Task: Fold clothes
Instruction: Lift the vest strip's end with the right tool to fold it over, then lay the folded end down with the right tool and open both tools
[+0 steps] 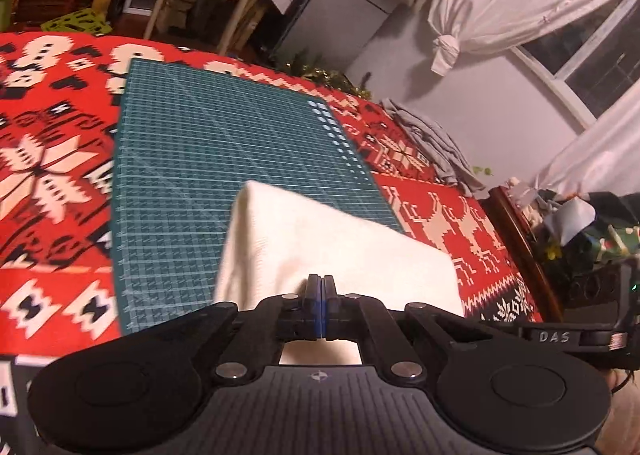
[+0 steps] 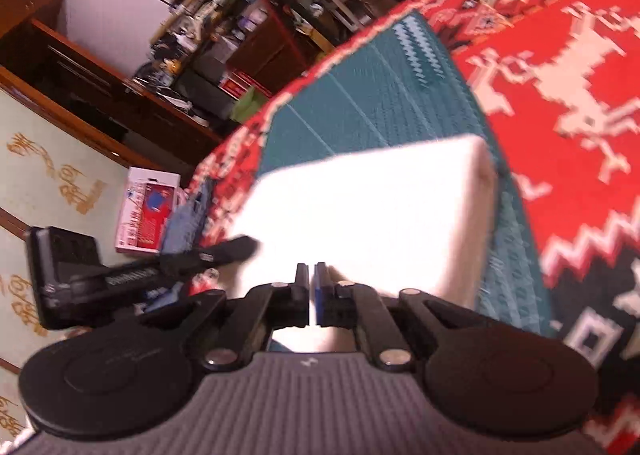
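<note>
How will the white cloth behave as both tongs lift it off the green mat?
The white cloth is probably floppy: it drapes from the left tongs and right tongs down onto the green mat. It looks light, since it rides on thin pinches. The unheld far edge will likely sag.

We see a green cutting mat lying on a red patterned blanket, white knotted curtains and a window beyond.

Red blanket w/ green mat, grey clothes
</note>
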Demonstrator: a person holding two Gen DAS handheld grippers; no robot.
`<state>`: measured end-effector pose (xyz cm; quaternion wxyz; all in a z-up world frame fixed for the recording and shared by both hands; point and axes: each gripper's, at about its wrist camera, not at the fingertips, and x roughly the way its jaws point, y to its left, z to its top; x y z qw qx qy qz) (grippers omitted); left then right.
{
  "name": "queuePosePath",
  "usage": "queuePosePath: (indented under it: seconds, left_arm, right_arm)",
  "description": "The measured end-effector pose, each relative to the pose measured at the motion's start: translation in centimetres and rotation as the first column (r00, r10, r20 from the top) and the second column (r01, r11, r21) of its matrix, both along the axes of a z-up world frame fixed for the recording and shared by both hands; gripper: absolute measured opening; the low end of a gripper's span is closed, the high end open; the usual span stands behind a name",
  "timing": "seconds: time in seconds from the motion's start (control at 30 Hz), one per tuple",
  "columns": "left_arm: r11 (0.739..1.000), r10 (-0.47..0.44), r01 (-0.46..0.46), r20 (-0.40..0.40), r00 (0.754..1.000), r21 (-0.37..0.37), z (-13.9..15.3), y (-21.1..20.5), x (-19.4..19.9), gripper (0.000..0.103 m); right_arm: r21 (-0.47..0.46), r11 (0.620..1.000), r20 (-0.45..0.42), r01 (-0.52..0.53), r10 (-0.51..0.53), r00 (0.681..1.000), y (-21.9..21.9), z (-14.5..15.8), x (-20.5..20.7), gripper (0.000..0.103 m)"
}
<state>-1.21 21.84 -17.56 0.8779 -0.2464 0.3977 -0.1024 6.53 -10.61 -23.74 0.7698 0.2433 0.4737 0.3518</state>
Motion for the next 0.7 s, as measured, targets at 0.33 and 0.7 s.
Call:
queuePosePath:
  seconds: [0.33,0.7]
  left_arm:
    - [0.993,0.112,-0.112,-0.008,0.994,-0.023,0.7,1.1,-4.6,0.005]
    - [0.951,0.149,-0.171,-0.102,0.984,-0.257,-1.6,-1.8,-8.1,0.025]
  right_arm:
    - [-0.115,0.993,0.11,-0.026,0.039,0.993,-6.8,1.8,-3.3,0.009]
    - [-0.184,0.973,0.186,-0.142,0.176,0.967,-5.4,2.1,-5.6,0.029]
